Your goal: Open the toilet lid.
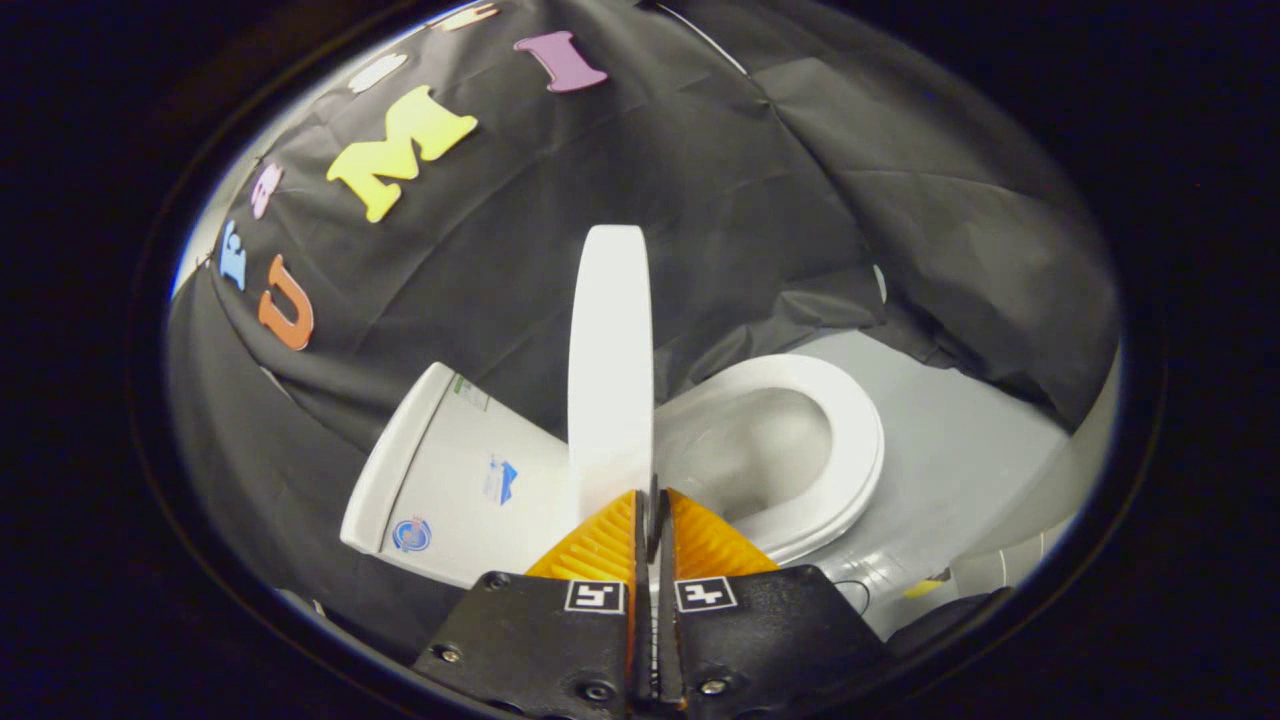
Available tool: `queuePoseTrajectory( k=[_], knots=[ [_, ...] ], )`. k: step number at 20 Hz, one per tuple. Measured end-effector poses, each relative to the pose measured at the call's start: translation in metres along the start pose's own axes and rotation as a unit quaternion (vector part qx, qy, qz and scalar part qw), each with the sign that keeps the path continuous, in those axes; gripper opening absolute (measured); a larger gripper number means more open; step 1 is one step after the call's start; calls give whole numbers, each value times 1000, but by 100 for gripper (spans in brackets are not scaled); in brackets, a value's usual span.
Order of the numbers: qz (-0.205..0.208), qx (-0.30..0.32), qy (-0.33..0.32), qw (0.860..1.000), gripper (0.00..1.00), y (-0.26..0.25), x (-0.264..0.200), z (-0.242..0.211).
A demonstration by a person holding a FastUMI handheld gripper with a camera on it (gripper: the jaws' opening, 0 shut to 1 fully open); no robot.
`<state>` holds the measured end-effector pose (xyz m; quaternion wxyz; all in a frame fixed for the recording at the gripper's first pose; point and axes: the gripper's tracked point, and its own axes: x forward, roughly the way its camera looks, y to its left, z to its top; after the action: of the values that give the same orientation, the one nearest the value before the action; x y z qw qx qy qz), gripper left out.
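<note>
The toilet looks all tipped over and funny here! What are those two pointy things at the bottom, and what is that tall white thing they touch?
The camera rides on a hand-held gripper, so everything tilts when the person tilts it. The two pointy things are its fingers, nearly closed. The tall white thing is the toilet lid, seen edge-on and lifted up; its edge sits between the fingers, which seem to pinch it. Beside it are the open seat and the tank. The toilet stands on a grey floor.

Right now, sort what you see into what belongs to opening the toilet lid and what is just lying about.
Belongs to the job:
- toilet lid, raised edge-on, its edge pinched between the fingers
- gripper, shut on it
- toilet seat, down
- tank

Just lying about:
- grey floor
- black cloth wall
</note>
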<state>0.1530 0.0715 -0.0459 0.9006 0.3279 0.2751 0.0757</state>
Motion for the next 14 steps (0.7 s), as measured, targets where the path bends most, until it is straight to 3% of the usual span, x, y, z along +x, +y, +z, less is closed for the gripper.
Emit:
queuePoseTrajectory(
  k=[14],
  knots=[
    [-24,-122,-29,992,6,70,-4,-10]
  ],
)
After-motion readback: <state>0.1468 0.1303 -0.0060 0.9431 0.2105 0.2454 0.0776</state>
